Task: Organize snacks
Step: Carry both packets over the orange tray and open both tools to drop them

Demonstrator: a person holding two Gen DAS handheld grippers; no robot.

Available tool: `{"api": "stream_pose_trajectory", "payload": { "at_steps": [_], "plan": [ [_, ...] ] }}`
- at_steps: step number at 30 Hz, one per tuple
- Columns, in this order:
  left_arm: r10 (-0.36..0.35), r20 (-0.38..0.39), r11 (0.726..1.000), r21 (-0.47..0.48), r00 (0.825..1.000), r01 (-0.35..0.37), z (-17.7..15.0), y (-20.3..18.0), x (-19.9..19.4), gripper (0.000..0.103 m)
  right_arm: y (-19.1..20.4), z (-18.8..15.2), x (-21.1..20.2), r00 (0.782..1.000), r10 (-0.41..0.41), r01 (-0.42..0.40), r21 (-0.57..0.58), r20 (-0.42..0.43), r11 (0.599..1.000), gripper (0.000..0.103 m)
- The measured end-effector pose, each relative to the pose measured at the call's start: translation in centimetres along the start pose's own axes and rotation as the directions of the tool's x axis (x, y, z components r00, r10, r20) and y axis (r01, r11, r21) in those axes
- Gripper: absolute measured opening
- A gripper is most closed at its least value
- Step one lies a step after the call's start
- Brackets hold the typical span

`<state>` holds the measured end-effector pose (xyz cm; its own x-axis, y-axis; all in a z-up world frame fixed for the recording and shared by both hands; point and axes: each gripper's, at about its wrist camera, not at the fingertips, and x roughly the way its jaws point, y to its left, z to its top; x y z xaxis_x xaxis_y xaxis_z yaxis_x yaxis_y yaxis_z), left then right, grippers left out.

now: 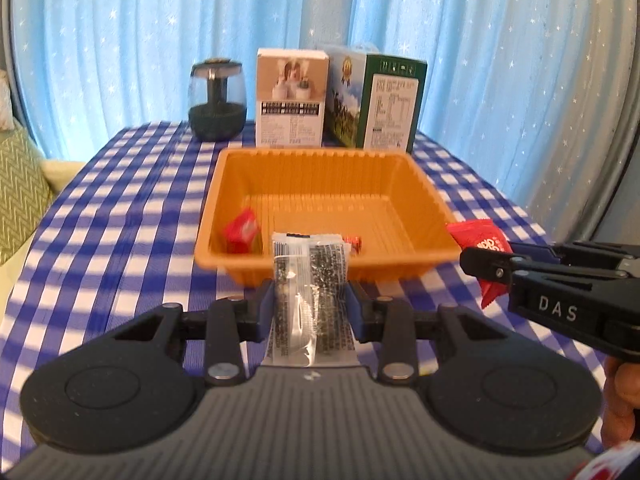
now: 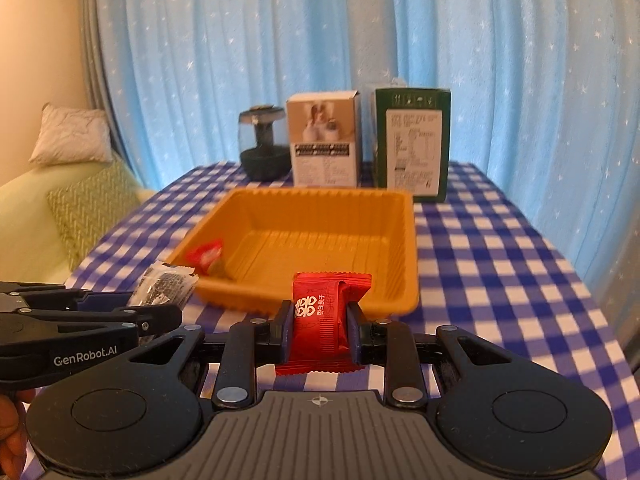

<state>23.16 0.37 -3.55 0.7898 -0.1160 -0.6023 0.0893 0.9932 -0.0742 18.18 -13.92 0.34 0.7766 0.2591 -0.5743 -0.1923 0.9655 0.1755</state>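
Observation:
An orange tray [image 1: 320, 168] [image 2: 408, 240] sits mid-table with a red snack packet [image 1: 240, 232] [image 2: 204, 256] and a smaller red candy [image 1: 354, 242] at its near left. My left gripper [image 1: 310, 304] is shut on a clear packet with black print [image 1: 308, 280], held just before the tray's near rim; it also shows in the right wrist view [image 2: 164, 284]. My right gripper [image 2: 318, 328] is shut on a red snack packet [image 2: 328, 312], held at the tray's near right corner; this packet also shows in the left wrist view [image 1: 480, 244].
A blue-and-white checked cloth [image 1: 120, 208] [image 2: 500, 264] covers the table. Behind the tray stand a dark glass jar [image 1: 216, 100] [image 2: 264, 148], a white box [image 1: 290, 98] [image 2: 324, 140] and a green box [image 1: 384, 104] [image 2: 412, 144]. A sofa with cushions [image 2: 80, 200] is on the left.

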Motion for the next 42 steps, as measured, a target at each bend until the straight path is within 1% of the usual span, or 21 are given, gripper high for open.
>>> {"api": "stream_pose_trajectory", "payload": {
  "at_steps": [5, 10, 14, 17, 21, 24, 35, 37, 38, 42],
  "plan": [
    [0.001, 0.025, 1.0, 0.004, 1.0, -0.001, 2.2, 0.3, 2.5, 0.034, -0.8, 1.7, 2.0, 1.0, -0.012, 0.012, 0.0, 0.017, 1.0, 0.027],
    [-0.007, 0.034, 1.0, -0.002, 0.999, 0.008, 3.9, 0.7, 4.8, 0.034, -1.3, 2.9, 4.1, 1.0, -0.021, 0.021, -0.005, 0.023, 1.0, 0.027],
    [-0.012, 0.033, 1.0, -0.013, 0.999, 0.013, 4.9, 0.8, 6.6, 0.034, -1.9, 3.7, 6.1, 1.0, -0.012, 0.012, 0.019, -0.003, 1.0, 0.028],
    [-0.009, 0.021, 1.0, -0.015, 1.0, 0.009, 5.3, 0.9, 8.0, 0.034, -2.2, 3.9, 7.3, 1.0, -0.009, 0.01, 0.037, -0.019, 0.999, 0.028],
    [-0.012, 0.007, 0.999, -0.042, 1.0, 0.012, 5.5, 1.2, 9.4, 0.034, -2.5, 4.2, 8.5, 1.0, -0.005, 0.006, 0.044, -0.03, 0.999, 0.028],
    [-0.007, 0.004, 1.0, -0.023, 1.0, 0.007, 5.7, 0.9, 10.1, 0.034, -2.9, 4.2, 9.2, 0.999, -0.004, 0.007, 0.06, -0.045, 0.998, 0.028],
    [0.003, -0.008, 1.0, 0.002, 1.0, -0.003, 5.6, 0.1, 11.8, 0.036, -3.9, 4.3, 10.3, 0.998, -0.018, 0.022, 0.078, -0.061, 0.997, 0.028],
    [0.011, -0.004, 1.0, 0.001, 1.0, -0.011, 5.6, 0.3, 11.7, 0.042, -4.0, 4.2, 10.3, 0.998, -0.015, 0.02, 0.084, -0.063, 0.996, 0.028],
    [0.014, 0.0, 1.0, 0.001, 1.0, -0.014, 5.6, 0.4, 11.6, 0.048, -4.0, 4.2, 10.3, 0.998, -0.017, 0.022, 0.085, -0.063, 0.996, 0.028],
    [0.031, 0.006, 0.999, -0.004, 0.999, -0.031, 5.6, 1.3, 11.2, 0.049, -4.3, 4.3, 10.3, 0.998, -0.015, 0.021, 0.105, -0.061, 0.994, 0.028]
  ]
}}
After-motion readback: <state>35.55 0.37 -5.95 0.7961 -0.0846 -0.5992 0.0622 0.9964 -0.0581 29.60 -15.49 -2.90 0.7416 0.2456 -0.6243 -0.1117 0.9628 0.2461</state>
